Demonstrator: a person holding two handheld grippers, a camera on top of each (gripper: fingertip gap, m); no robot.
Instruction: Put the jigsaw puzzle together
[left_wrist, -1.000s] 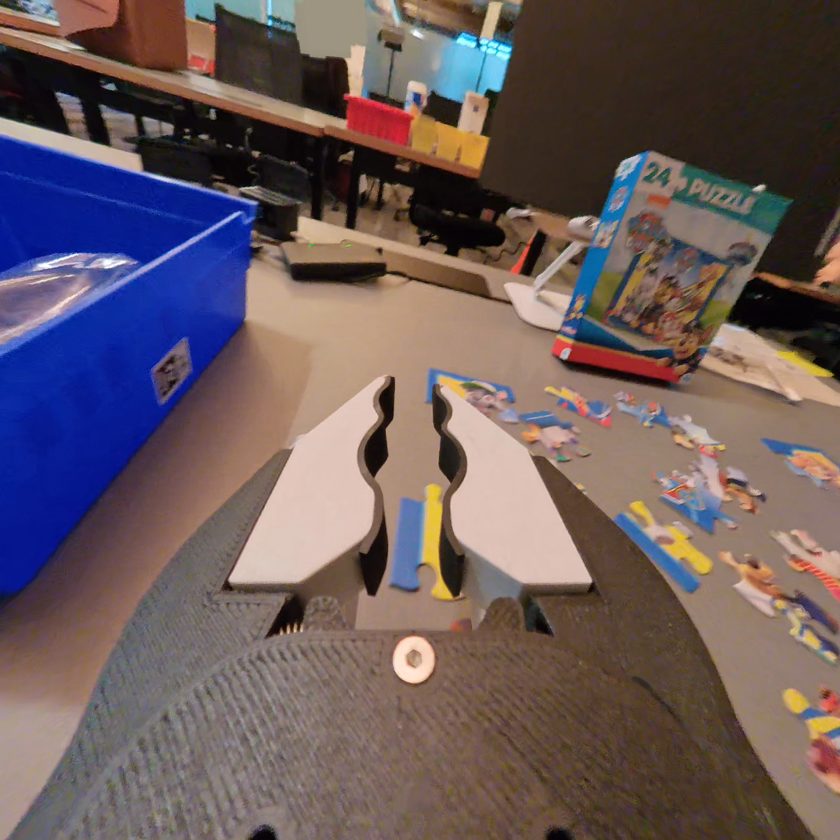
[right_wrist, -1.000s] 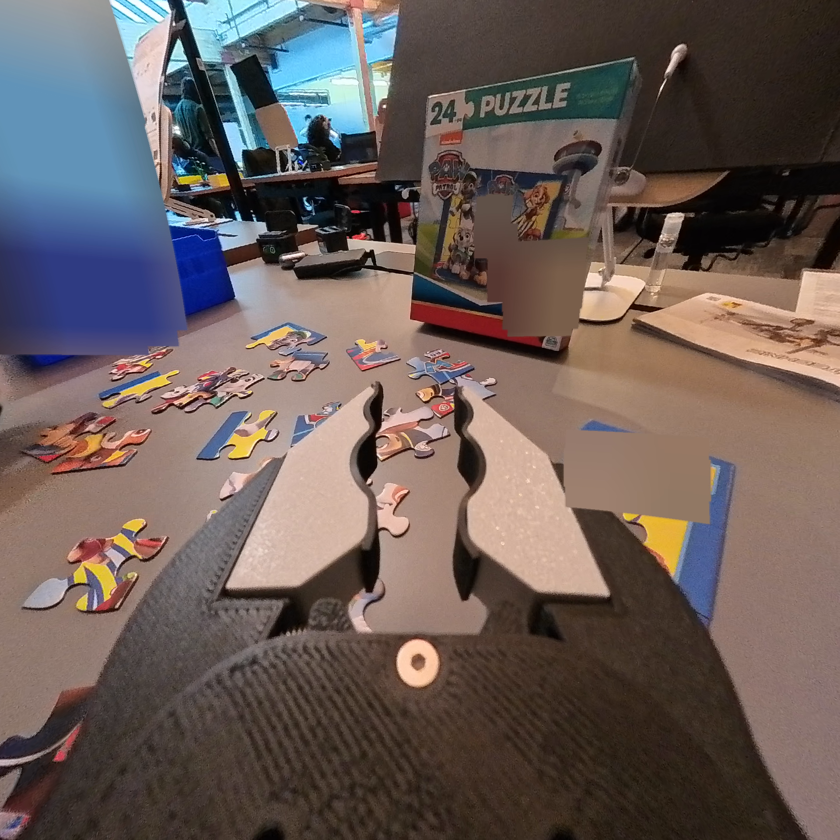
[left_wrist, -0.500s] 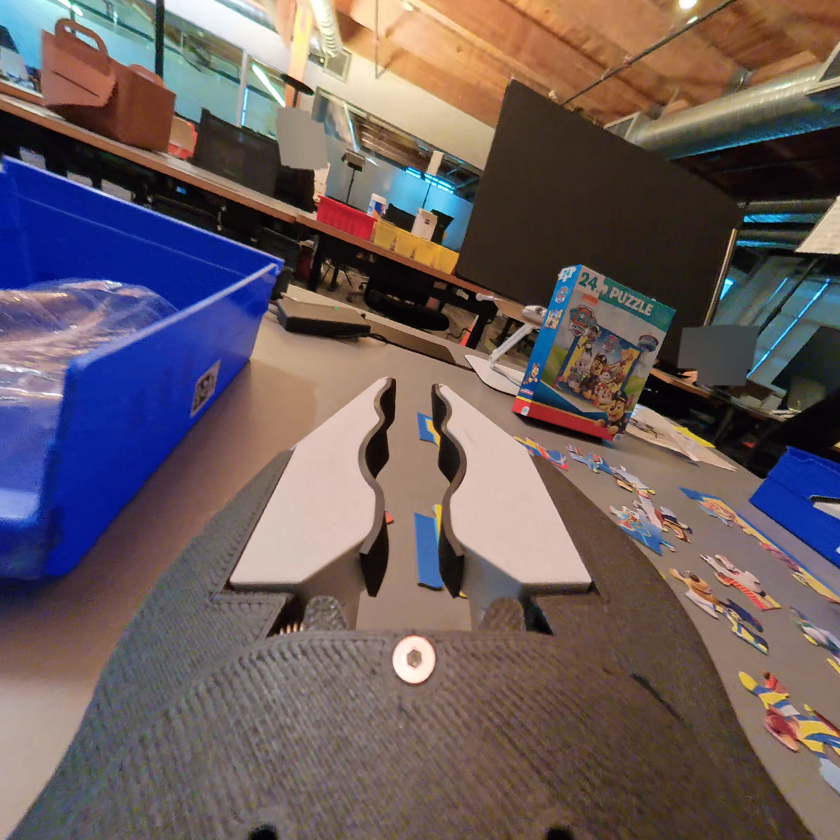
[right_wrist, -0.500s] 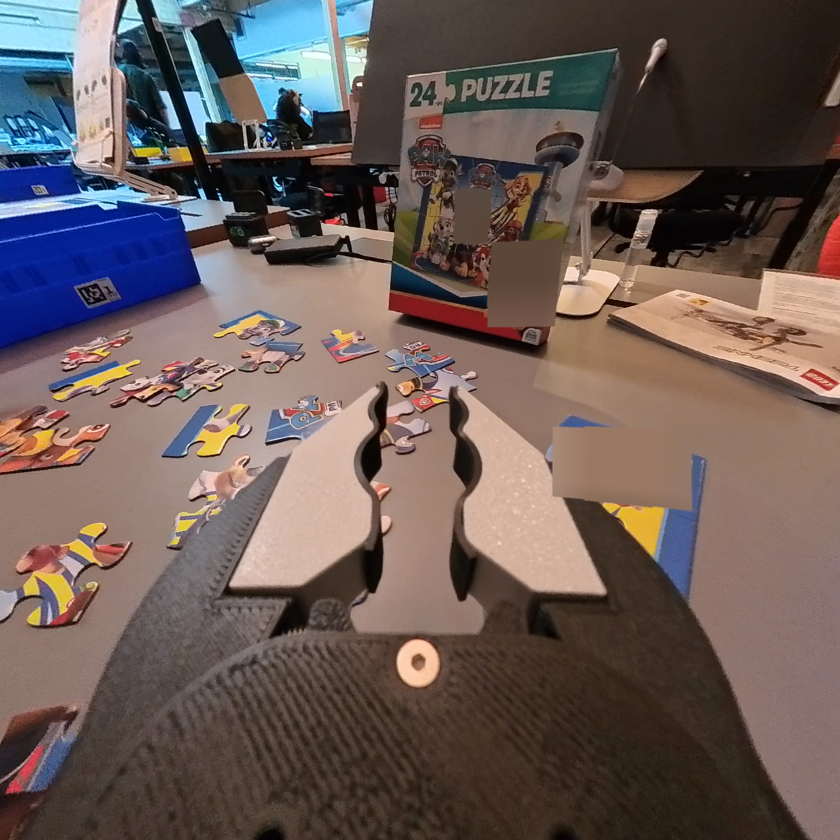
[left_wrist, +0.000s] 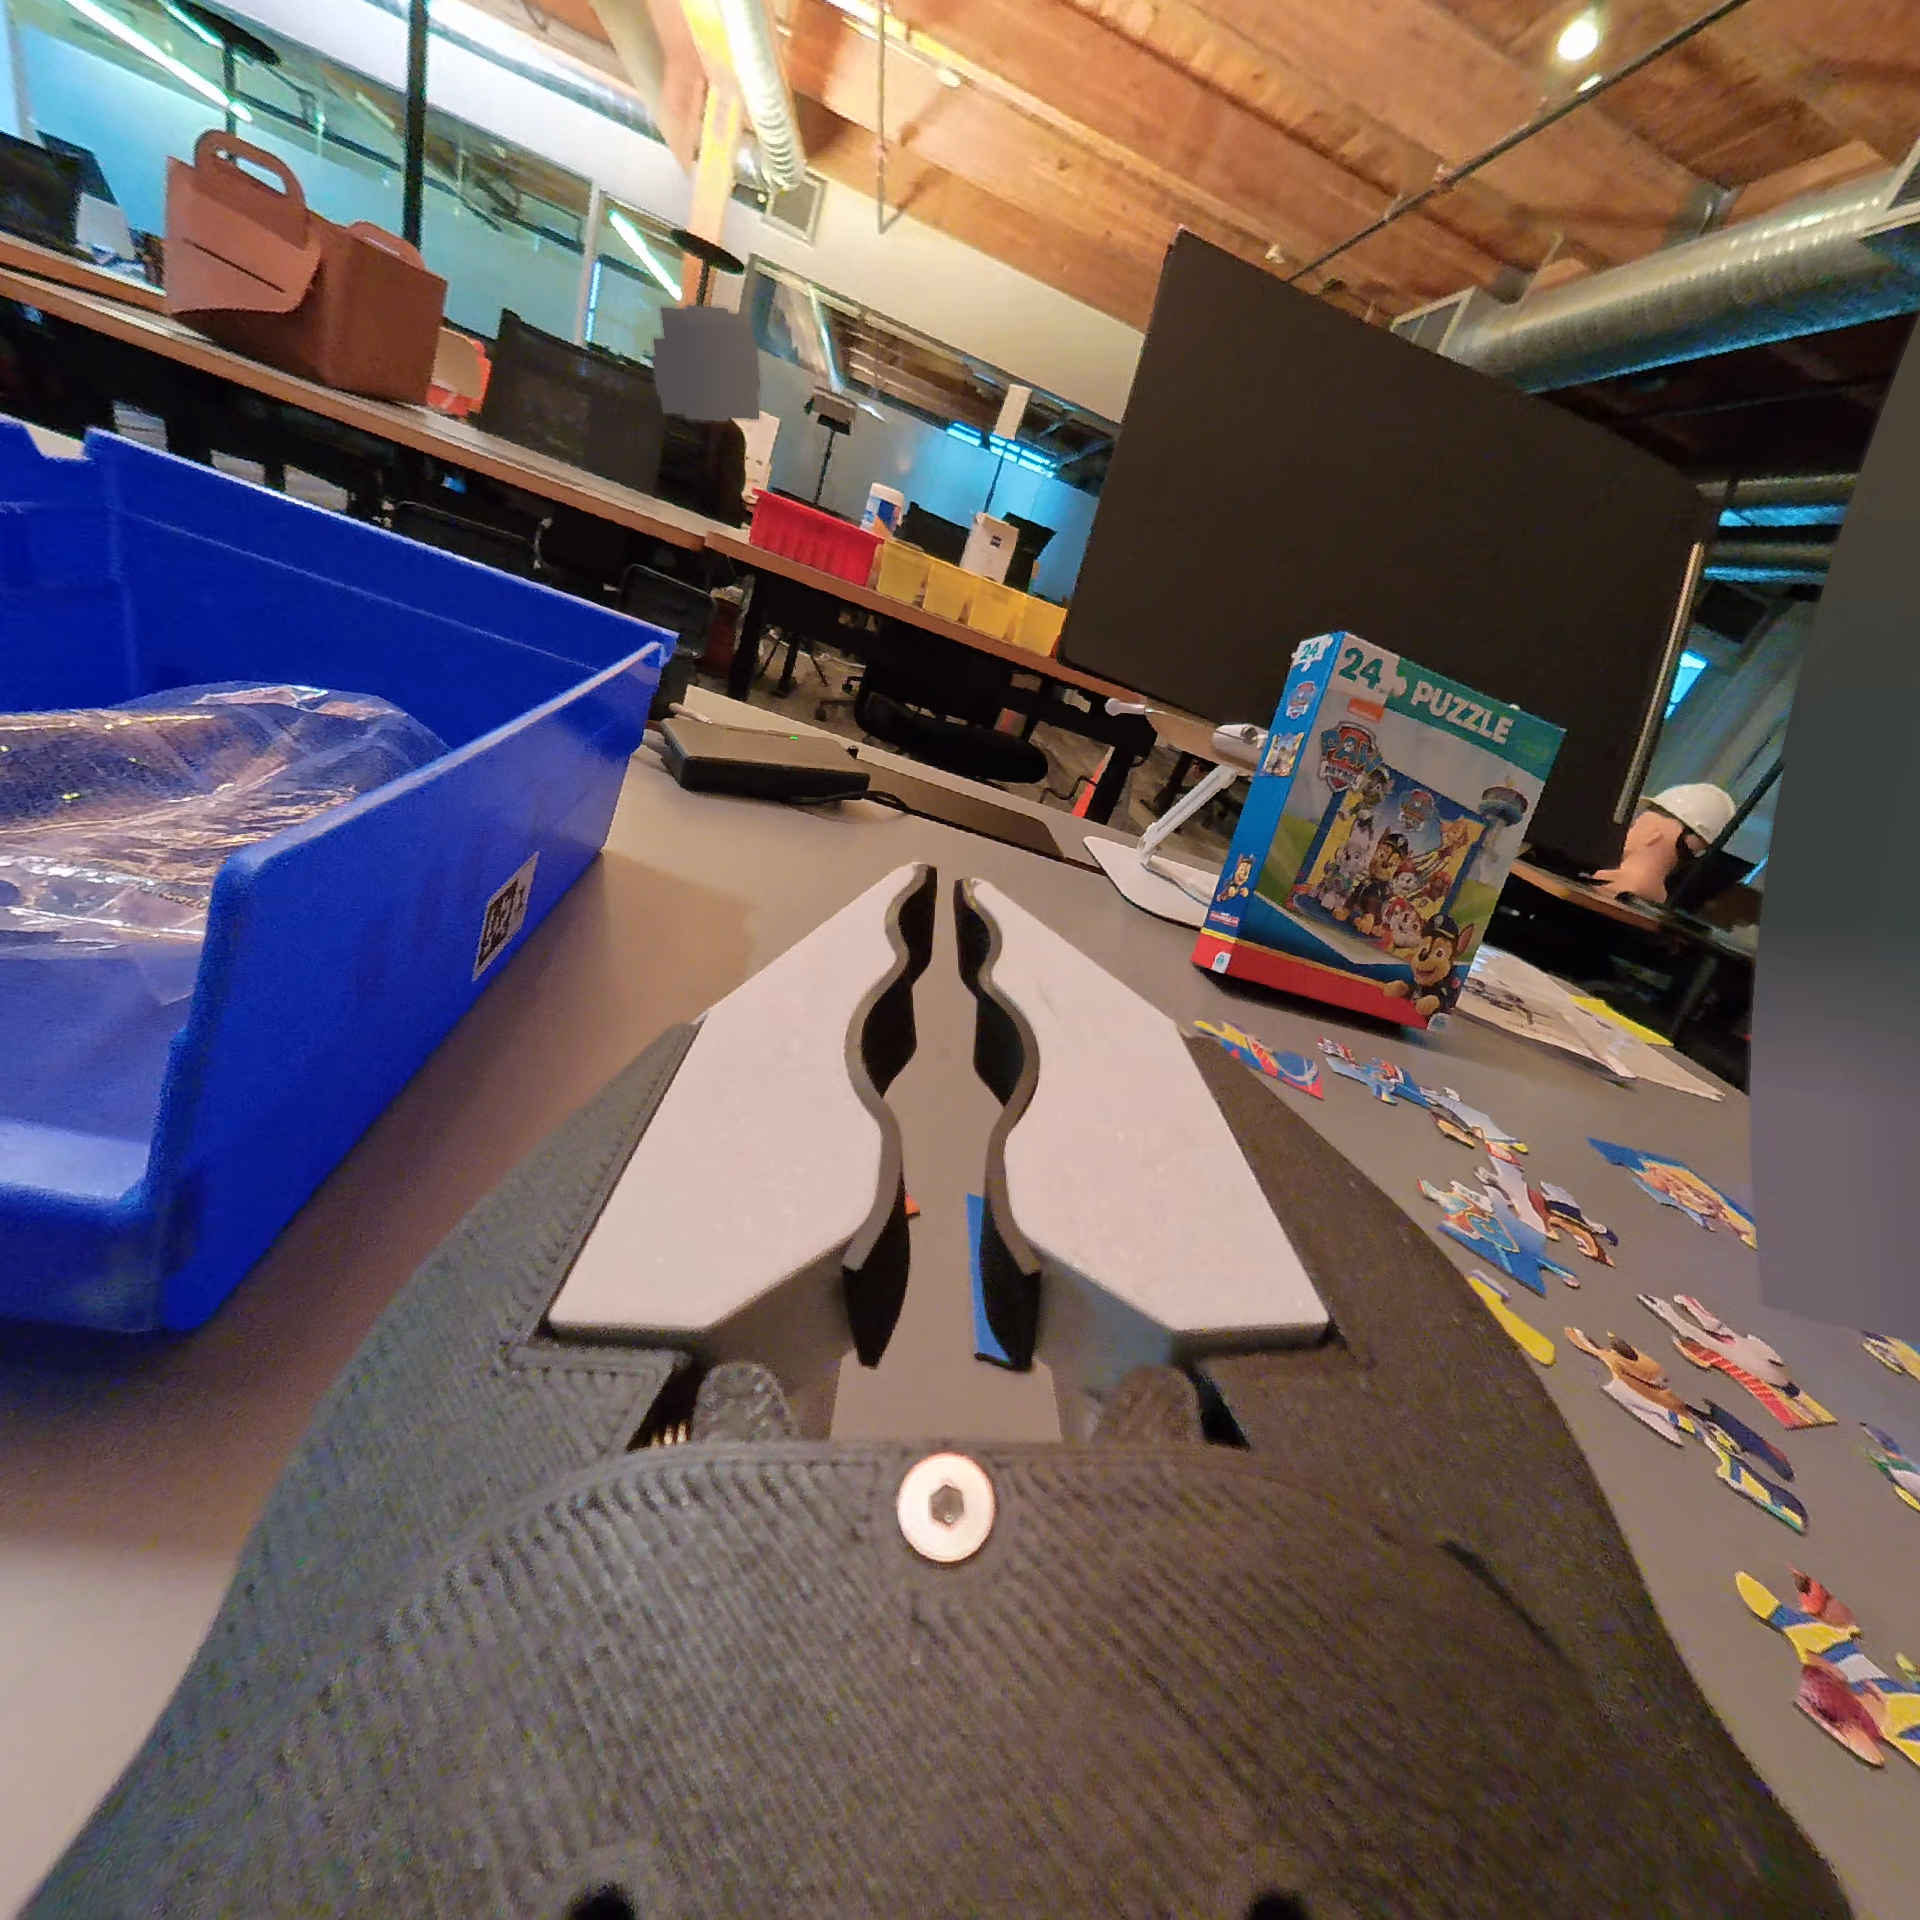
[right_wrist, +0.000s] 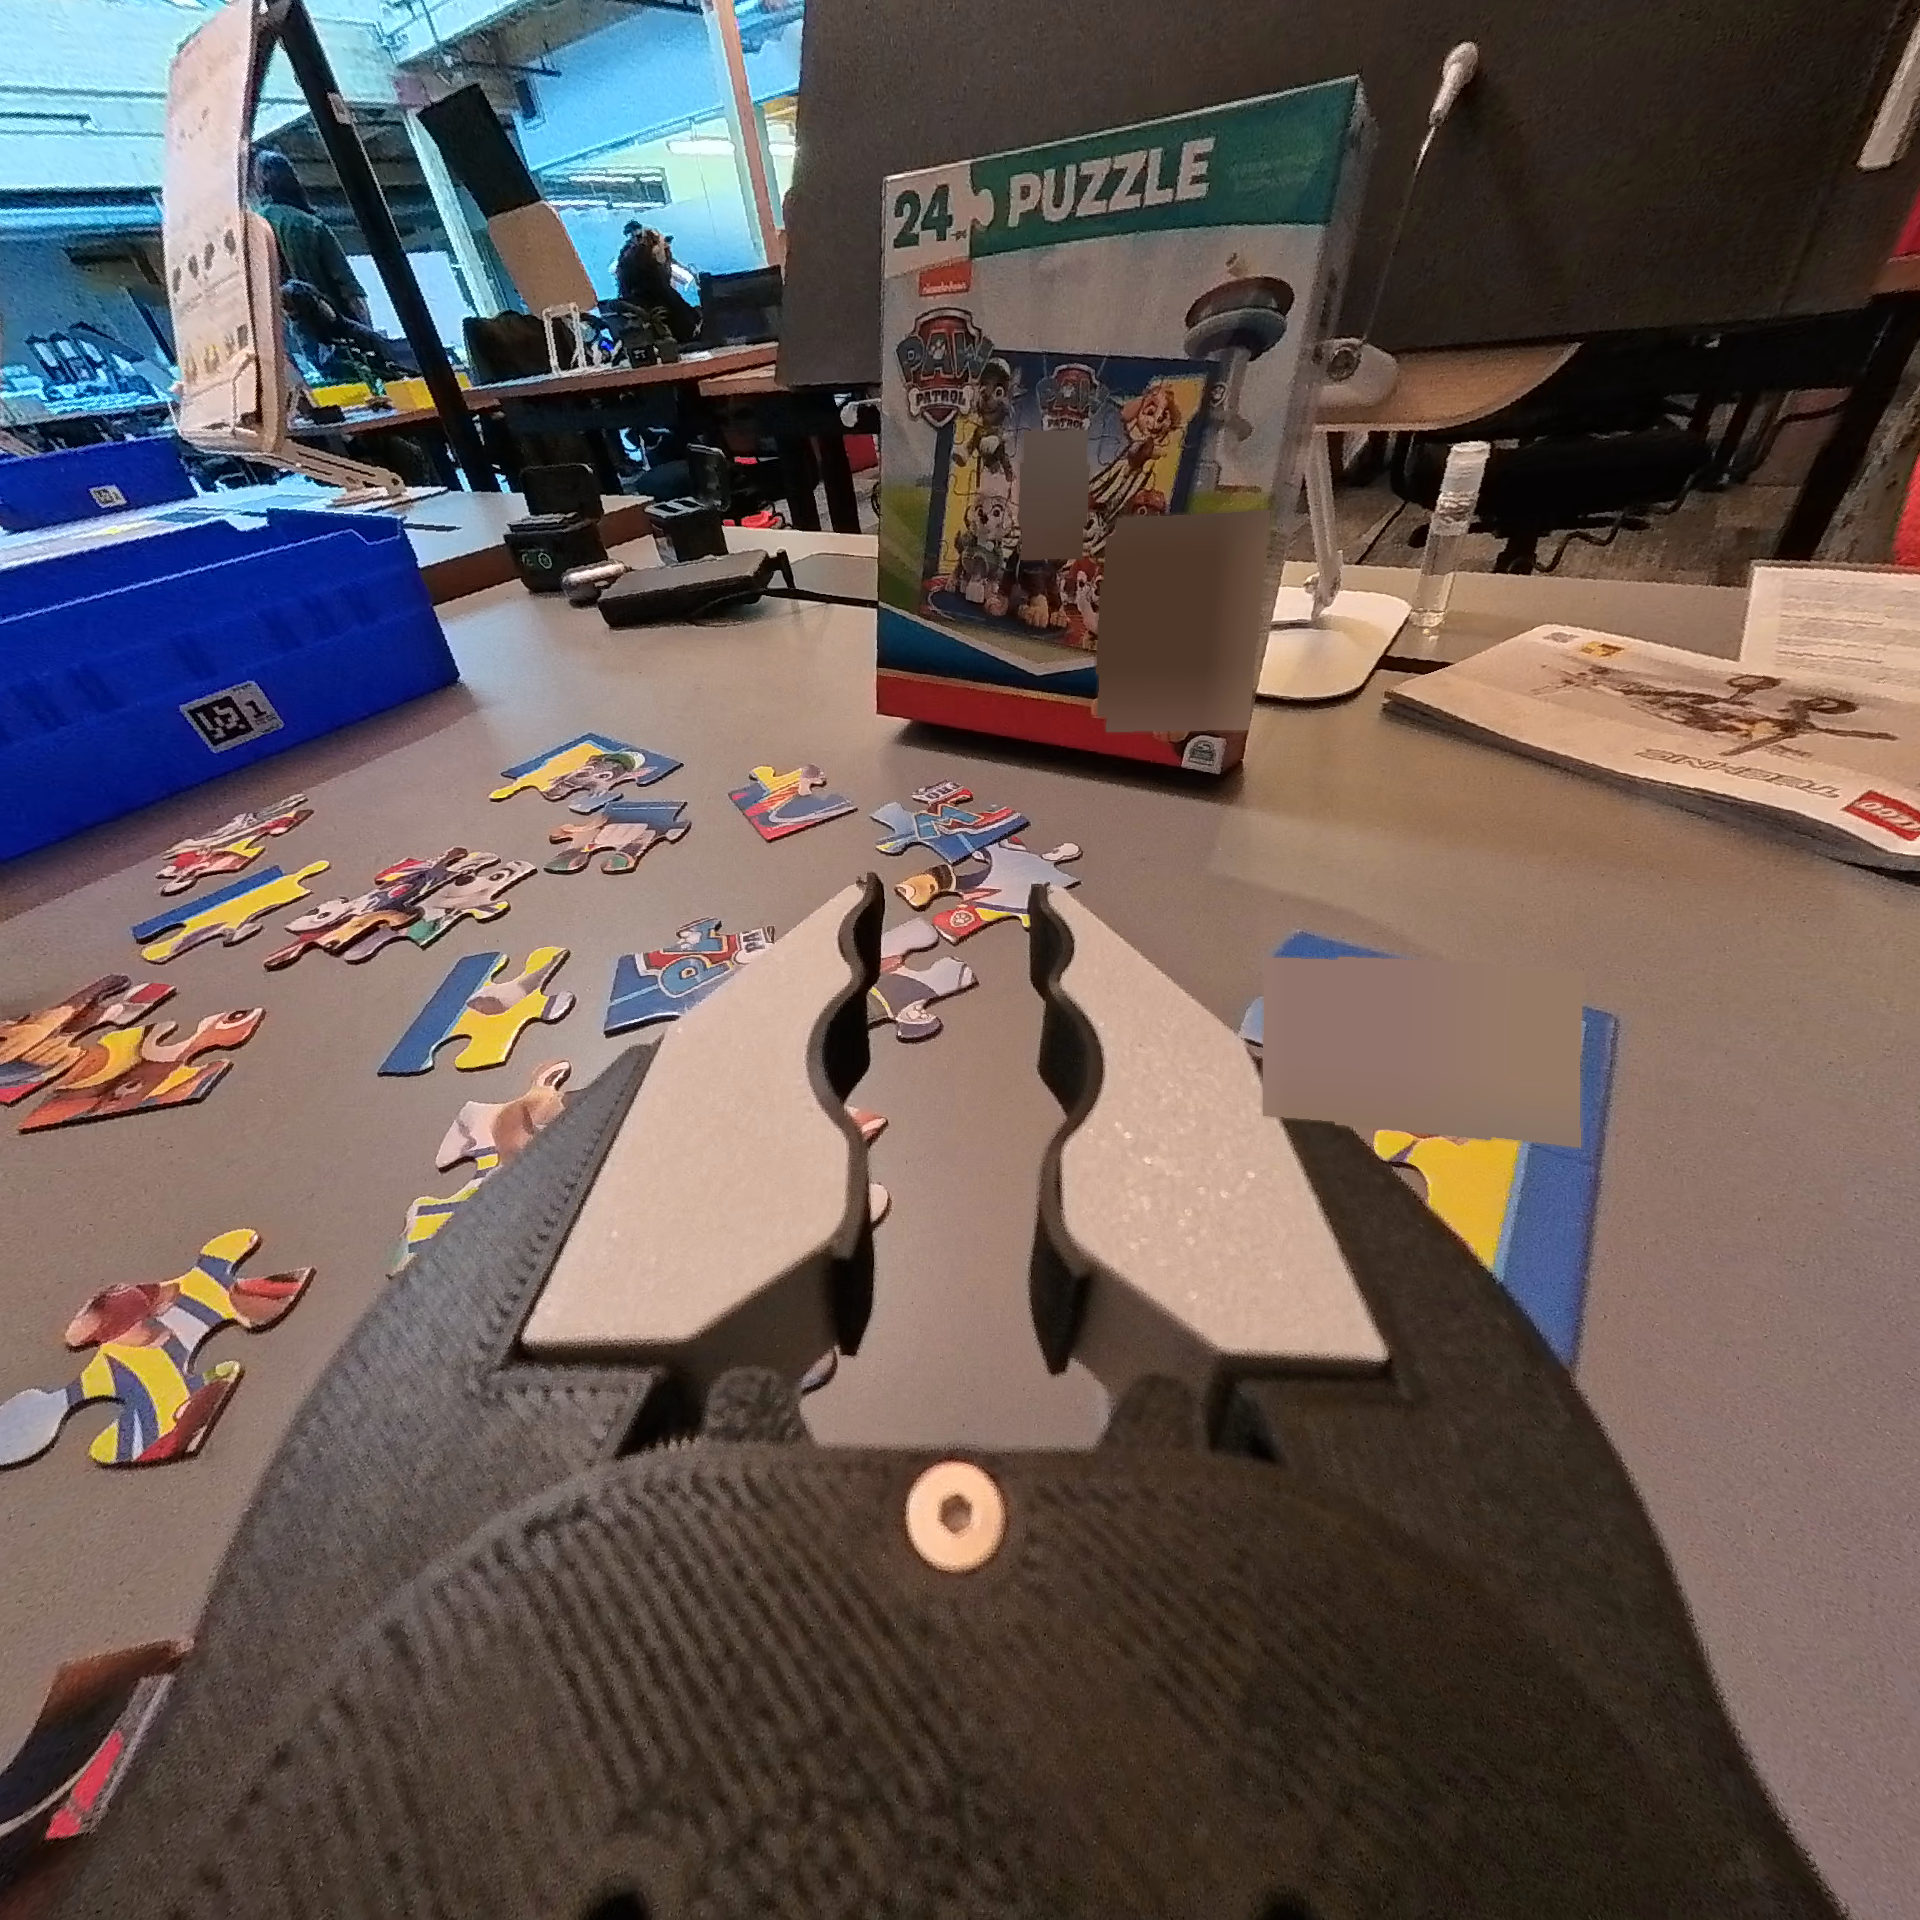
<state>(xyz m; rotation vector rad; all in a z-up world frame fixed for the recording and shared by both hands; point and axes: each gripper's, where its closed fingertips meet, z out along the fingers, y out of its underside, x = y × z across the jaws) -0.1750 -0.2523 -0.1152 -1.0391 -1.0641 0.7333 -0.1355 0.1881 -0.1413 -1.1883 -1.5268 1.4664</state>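
Now my left gripper (left_wrist: 940, 894) has its jaws nearly closed beside the blue bin (left_wrist: 343, 935). Right gripper (right_wrist: 956, 904) jaws gape narrowly, empty, above puzzle pieces (right_wrist: 914, 987).

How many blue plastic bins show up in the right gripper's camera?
2. One blue bin sits on the grey table's left side beside the puzzle pieces; a second blue bin stands behind it, farther back. Others may lie out of frame.

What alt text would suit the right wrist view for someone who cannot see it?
An open two-finger gripper hovers, holding nothing, above loose puzzle pieces on a grey table; an upright puzzle box stands behind and a blue bin sits left.
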